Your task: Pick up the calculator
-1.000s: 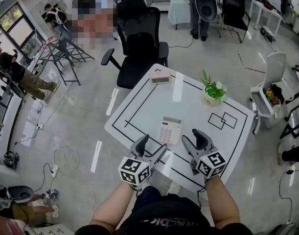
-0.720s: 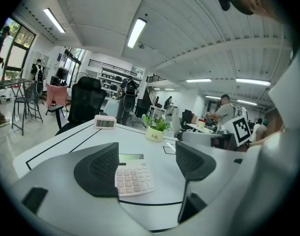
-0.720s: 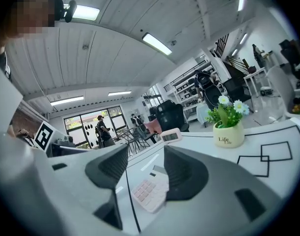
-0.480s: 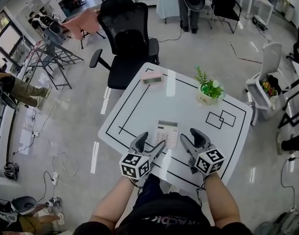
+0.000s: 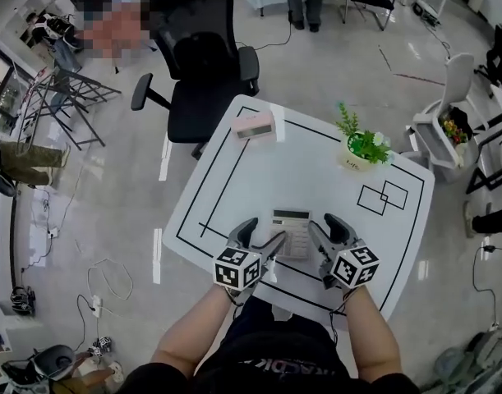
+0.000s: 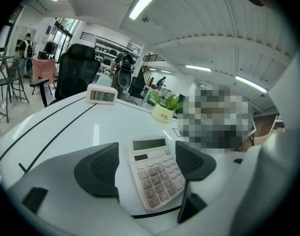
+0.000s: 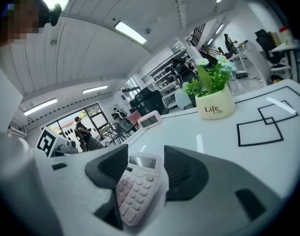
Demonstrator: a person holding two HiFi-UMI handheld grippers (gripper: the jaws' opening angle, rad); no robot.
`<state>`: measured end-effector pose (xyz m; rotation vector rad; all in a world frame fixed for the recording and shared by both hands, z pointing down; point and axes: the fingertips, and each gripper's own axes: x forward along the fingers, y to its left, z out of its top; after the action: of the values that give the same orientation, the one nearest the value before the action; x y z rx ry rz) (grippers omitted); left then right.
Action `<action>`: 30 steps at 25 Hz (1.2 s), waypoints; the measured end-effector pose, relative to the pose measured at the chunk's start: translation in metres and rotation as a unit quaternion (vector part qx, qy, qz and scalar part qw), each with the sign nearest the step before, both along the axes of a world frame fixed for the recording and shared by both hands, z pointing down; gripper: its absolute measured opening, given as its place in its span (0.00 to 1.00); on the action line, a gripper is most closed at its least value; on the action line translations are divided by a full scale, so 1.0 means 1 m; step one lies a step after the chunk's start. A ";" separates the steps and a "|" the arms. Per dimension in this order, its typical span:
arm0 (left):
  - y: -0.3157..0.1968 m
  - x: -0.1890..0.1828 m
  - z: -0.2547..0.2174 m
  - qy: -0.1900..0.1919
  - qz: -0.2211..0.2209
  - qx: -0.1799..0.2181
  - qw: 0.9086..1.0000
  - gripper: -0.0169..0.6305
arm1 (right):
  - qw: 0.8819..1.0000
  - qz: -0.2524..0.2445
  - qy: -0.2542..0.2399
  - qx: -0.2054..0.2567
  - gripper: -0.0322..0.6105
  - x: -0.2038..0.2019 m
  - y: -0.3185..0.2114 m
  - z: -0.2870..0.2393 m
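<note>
A pale calculator (image 5: 292,232) lies flat on the white table (image 5: 234,179), near its front edge. My left gripper (image 5: 263,235) is open at the calculator's near-left corner, its right finger close to that edge. My right gripper (image 5: 326,228) is open at the near-right side. In the left gripper view the calculator (image 6: 154,173) shows in the gap of the left gripper (image 6: 146,161), keys facing up. The right gripper view has the calculator (image 7: 135,188) low in the gap of the right gripper (image 7: 146,173). Neither gripper is closed on it.
A pink desk clock (image 5: 252,125) stands at the table's far edge and a potted plant (image 5: 364,150) at the far right. Black tape lines and two small overlapping squares (image 5: 382,195) mark the tabletop. A black office chair (image 5: 197,64) stands beyond the table.
Both grippers have moved forward from the front edge and now flank the calculator's near end. The calculator has not moved on the table.
</note>
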<state>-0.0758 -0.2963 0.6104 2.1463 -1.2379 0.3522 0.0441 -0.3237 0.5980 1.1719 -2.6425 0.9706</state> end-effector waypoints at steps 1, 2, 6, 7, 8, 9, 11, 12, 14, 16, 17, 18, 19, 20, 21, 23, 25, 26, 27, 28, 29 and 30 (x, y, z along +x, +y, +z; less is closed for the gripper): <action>-0.003 0.000 0.006 0.004 0.005 -0.008 1.000 0.57 | 1.000 0.004 0.002 -0.008 0.38 -0.001 -0.002 0.006; -0.005 0.000 0.012 0.007 0.010 -0.015 1.000 0.57 | 1.000 0.008 0.005 -0.016 0.38 -0.002 -0.004 0.012; -0.012 0.002 0.031 0.018 0.031 -0.036 0.999 0.57 | 0.999 0.021 0.016 -0.046 0.38 -0.003 -0.009 0.032; -0.014 0.002 0.034 0.022 0.034 -0.040 0.998 0.57 | 0.998 0.022 0.017 -0.052 0.38 -0.004 -0.010 0.037; -0.016 0.003 0.037 0.025 0.036 -0.044 0.998 0.57 | 0.998 0.022 0.019 -0.058 0.38 -0.005 -0.011 0.040; -0.017 0.003 0.040 0.029 0.039 -0.048 0.998 0.57 | 0.998 0.022 0.022 -0.063 0.38 -0.006 -0.011 0.043; -0.020 0.005 0.043 0.036 0.044 -0.054 0.997 0.57 | 0.997 0.019 0.029 -0.069 0.38 -0.008 -0.012 0.046; -0.022 0.006 0.044 0.038 0.045 -0.055 0.997 0.57 | 0.997 0.018 0.032 -0.071 0.38 -0.009 -0.014 0.047; -0.026 0.008 0.044 0.041 0.048 -0.056 0.996 0.57 | 0.996 0.015 0.037 -0.077 0.38 -0.011 -0.017 0.048; -0.030 0.011 0.043 0.044 0.050 -0.055 0.996 0.56 | 0.995 0.005 0.049 -0.085 0.38 -0.014 -0.018 0.051; -0.032 0.012 0.043 0.043 0.052 -0.054 0.996 0.56 | 0.994 -0.003 0.057 -0.089 0.38 -0.016 -0.018 0.052; -0.034 0.014 0.043 0.040 0.055 -0.053 0.996 0.56 | 0.993 -0.011 0.067 -0.092 0.38 -0.018 -0.017 0.054; -0.035 0.015 0.043 0.037 0.059 -0.052 0.996 0.56 | 0.992 -0.019 0.076 -0.094 0.38 -0.021 -0.017 0.056; -0.035 0.017 0.043 0.034 0.064 -0.052 0.996 0.56 | 0.991 -0.025 0.085 -0.096 0.38 -0.022 -0.016 0.057; -0.035 0.019 0.044 0.030 0.069 -0.051 0.996 0.56 | 0.991 -0.031 0.093 -0.096 0.38 -0.024 -0.016 0.059; -0.035 0.024 0.046 0.021 0.080 -0.050 0.995 0.56 | 0.989 -0.042 0.106 -0.097 0.38 -0.027 -0.015 0.062; -0.034 0.028 0.049 0.013 0.088 -0.048 0.995 0.54 | 0.986 -0.058 0.121 -0.096 0.38 -0.032 -0.013 0.065; -0.035 0.029 0.050 0.009 0.089 -0.049 0.995 0.53 | 0.985 -0.063 0.129 -0.095 0.38 -0.034 -0.012 0.067; -0.035 0.029 0.050 0.006 0.089 -0.050 0.995 0.51 | 0.984 -0.066 0.135 -0.095 0.36 -0.036 -0.013 0.067; -0.036 0.029 0.050 0.003 0.087 -0.051 0.995 0.50 | 0.984 -0.066 0.137 -0.095 0.36 -0.036 -0.013 0.067; -0.037 0.028 0.050 0.002 0.083 -0.052 0.995 0.49 | 0.984 -0.066 0.137 -0.096 0.36 -0.036 -0.014 0.067; -0.038 0.026 0.050 0.001 0.078 -0.053 0.996 0.45 | 0.984 -0.066 0.136 -0.096 0.36 -0.036 -0.014 0.066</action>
<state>-0.0503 -0.3346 0.6606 2.1558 -1.0289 0.4719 0.0084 -0.3379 0.6644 0.9932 -2.3231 0.9416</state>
